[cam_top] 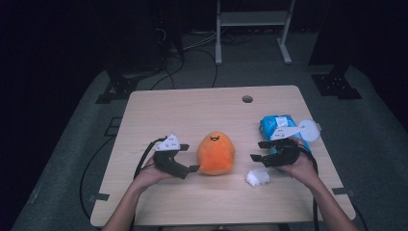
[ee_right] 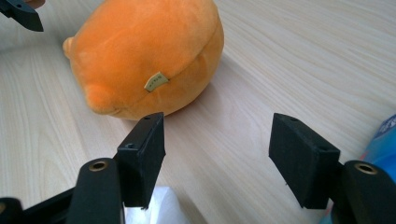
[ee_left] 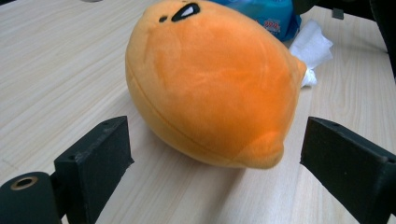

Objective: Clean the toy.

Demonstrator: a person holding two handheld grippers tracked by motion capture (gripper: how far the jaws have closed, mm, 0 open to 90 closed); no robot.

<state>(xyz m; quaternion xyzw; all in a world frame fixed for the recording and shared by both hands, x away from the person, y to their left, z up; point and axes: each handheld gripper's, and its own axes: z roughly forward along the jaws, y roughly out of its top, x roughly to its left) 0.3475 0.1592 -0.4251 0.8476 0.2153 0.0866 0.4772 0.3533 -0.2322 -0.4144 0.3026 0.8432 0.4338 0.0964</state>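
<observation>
On a wooden table [cam_top: 192, 103], the left gripper [cam_top: 186, 162] is spread wide, empty, just beside an orange plush toy [cam_top: 216, 153]. The plush lies mid-table, long axis front-to-back, face pointing away. The right gripper [cam_top: 257, 150] gapes wide, empty, near crumpled white tissue [cam_top: 257, 177].

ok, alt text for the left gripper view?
An orange plush lies on a wooden table, just beyond the open left gripper, whose black jaws stand apart and touch nothing. Behind the plush sit a blue pack and crumpled white tissue.
</observation>
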